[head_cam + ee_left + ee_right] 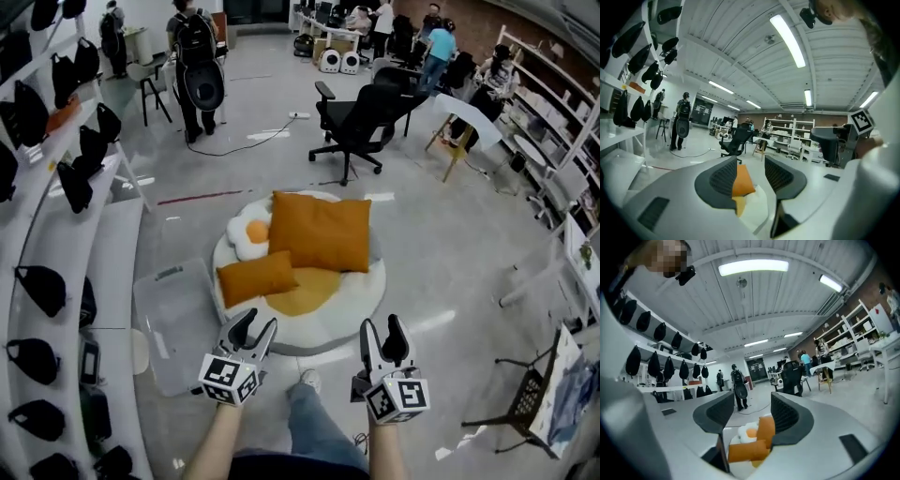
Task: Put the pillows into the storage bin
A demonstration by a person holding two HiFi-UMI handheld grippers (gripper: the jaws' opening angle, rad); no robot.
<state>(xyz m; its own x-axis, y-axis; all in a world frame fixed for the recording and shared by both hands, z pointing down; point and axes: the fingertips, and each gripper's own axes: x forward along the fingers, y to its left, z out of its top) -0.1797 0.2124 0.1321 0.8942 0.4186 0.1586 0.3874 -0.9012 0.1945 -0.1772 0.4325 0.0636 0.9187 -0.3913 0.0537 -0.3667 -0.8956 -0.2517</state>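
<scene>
2 orange pillows lie on a round white cushion (361,302) with a yellow middle, on the grey floor. The big pillow (321,231) is at the far side of the cushion. The small pillow (256,277) is nearer and to the left, and its far right corner touches the big one. A white egg pillow (251,234) with an orange yolk lies just beside the big pillow, at its left, partly under its edge.

The bin (173,319) is of clear plastic and stands on the floor at the left of the cushion, just beside it. No pillow is in it.

Both grippers are held low in front of the person, at the near edge of the cushion, and point toward the pillows. The left gripper (258,323) is over the near right corner of the bin, and its jaws stand apart with nothing between the pads. The right gripper (382,324) has its jaws apart as well and holds nothing. In each gripper view the pillows show through the gap, well apart from the jaws.

Behind the cushion stands a black chair (361,117). At the left are white shelves (70,239) with black bags (37,286) – and people (195,56) stand or sit at the far end of the room.
</scene>
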